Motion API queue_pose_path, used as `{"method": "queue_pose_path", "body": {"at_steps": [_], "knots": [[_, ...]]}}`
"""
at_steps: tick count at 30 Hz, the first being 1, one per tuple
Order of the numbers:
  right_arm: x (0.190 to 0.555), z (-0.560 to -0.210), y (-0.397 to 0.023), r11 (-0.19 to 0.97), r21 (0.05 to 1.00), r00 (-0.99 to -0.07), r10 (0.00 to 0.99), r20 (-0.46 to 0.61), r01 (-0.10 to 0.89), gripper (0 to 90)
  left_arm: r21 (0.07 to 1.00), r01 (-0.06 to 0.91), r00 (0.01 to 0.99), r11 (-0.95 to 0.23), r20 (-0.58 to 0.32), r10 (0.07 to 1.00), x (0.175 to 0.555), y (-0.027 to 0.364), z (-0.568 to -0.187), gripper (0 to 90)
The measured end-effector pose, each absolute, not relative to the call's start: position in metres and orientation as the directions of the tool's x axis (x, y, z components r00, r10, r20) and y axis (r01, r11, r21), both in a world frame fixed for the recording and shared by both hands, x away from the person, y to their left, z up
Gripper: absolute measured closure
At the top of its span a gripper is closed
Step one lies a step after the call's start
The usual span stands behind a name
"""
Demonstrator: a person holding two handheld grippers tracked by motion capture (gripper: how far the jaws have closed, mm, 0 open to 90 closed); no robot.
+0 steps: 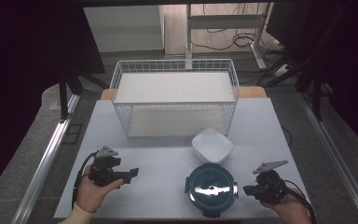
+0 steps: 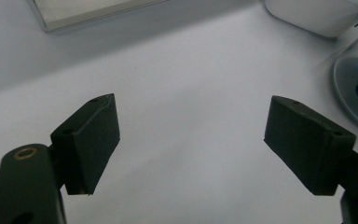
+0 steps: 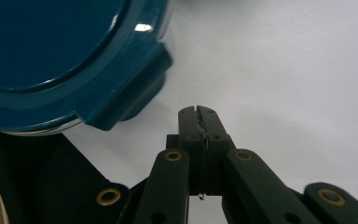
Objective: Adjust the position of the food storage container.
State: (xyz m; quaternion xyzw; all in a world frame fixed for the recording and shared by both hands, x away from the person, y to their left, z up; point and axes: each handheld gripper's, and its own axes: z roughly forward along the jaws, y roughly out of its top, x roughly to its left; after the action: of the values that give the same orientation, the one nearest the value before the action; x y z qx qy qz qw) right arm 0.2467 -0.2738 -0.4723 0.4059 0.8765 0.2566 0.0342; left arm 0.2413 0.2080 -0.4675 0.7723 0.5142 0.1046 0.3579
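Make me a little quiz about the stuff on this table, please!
1. True or false: the right gripper has its jaws shut with nothing between them.
2. Which thing lies closest to the right gripper? A) wire basket B) round teal-lidded container C) white square bowl
3. Fill in: the left gripper has its jaws ____ over the bare white table.

Key: 1 true; 2 B; 3 open.
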Motion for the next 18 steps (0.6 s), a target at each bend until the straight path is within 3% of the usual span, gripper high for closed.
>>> {"method": "queue_pose_path", "body": {"at_steps": [11, 18], "knots": [[0.247, -0.476, -0.262, 0.55, 0.482, -0.696, 0.69, 0.196, 0.682, 89.2, 0.661, 0.718, 0.455, -0.216, -0.212, 0.865, 0.242, 0.211, -0.468, 19.6], [0.245, -0.476, -0.259, 0.565, 0.487, -0.708, 0.685, 0.174, 0.666, 89.3, 0.659, 0.719, 0.458, -0.22, -0.21, 0.864, 0.242, 0.21, -0.469, 19.8]]}}
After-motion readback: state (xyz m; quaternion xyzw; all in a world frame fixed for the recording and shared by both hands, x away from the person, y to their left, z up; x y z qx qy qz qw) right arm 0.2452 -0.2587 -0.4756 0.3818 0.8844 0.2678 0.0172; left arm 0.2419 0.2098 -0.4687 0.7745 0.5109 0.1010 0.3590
